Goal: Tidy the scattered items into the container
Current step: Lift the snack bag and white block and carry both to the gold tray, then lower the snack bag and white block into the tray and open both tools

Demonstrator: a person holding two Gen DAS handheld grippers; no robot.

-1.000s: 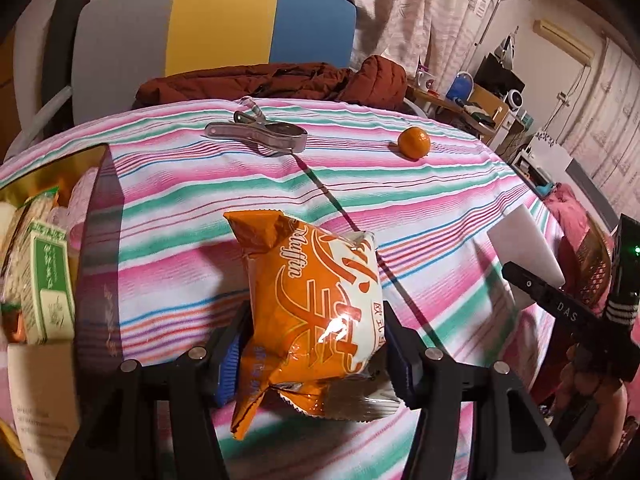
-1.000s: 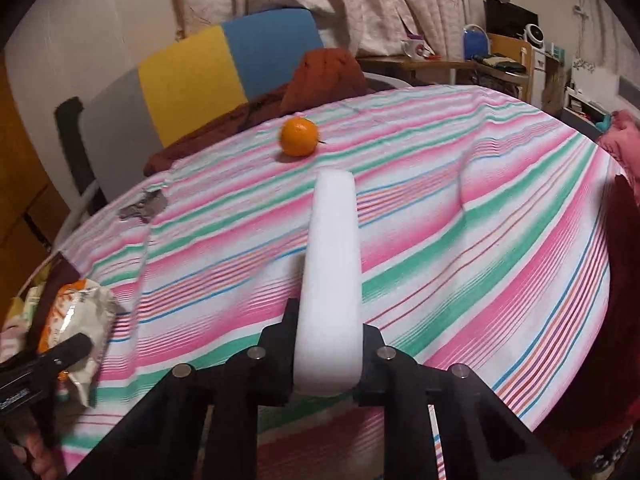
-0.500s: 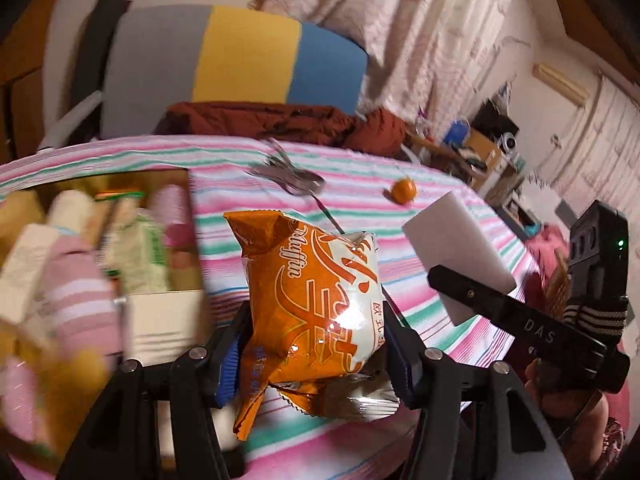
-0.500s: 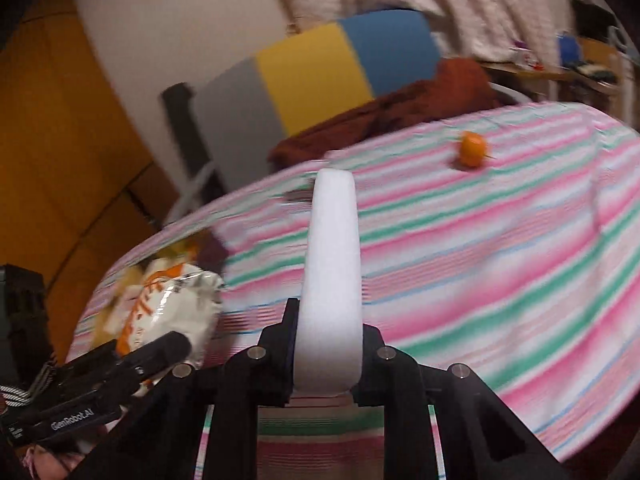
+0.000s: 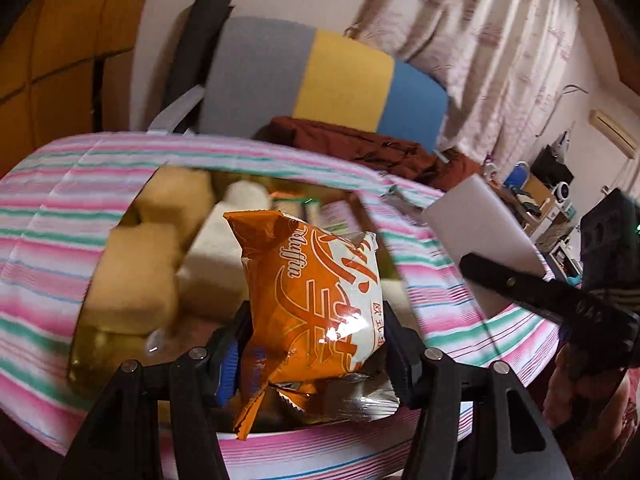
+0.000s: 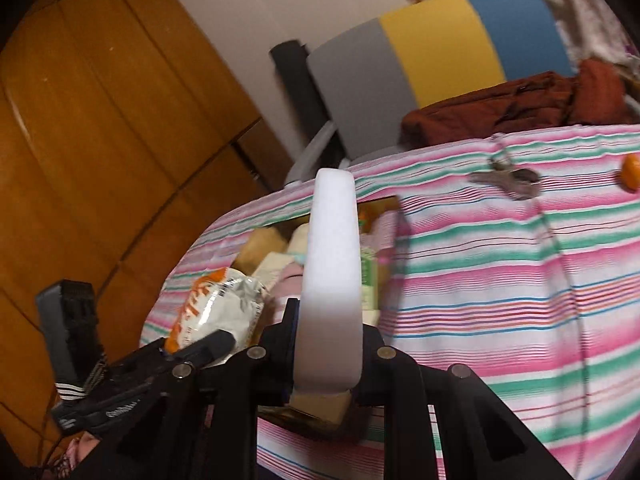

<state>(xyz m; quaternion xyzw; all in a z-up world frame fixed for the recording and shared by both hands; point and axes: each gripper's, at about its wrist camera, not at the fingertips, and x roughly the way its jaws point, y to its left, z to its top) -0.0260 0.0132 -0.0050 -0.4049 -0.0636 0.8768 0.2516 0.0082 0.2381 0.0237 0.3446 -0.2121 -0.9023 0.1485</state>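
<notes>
My left gripper (image 5: pixel 316 344) is shut on an orange and white snack bag (image 5: pixel 316 300), held upright above the open box (image 5: pixel 80 344) on the striped table. The box holds several yellow and white sponges and packets. The right gripper (image 6: pixel 328 360) is shut on a white foam block (image 6: pixel 330 280), seen edge on, just above the box's (image 6: pixel 390 204) right side. In the left wrist view the foam block (image 5: pixel 476 228) and right gripper (image 5: pixel 516 284) hover at the right. The snack bag (image 6: pixel 216 308) and left gripper (image 6: pixel 188 360) show at lower left in the right wrist view.
A small orange (image 6: pixel 632 172) and a metal clip (image 6: pixel 508 178) lie on the striped cloth (image 6: pixel 500 280) further back. A chair (image 5: pixel 320 80) with a grey, yellow and blue back and a rust-red garment (image 5: pixel 368 144) stands behind the table. Wooden panels (image 6: pixel 100 140) are at left.
Both grippers have swung left across the table with their loads, from beside the orange and clip to over the box, rising a little. Their grips look unchanged.
</notes>
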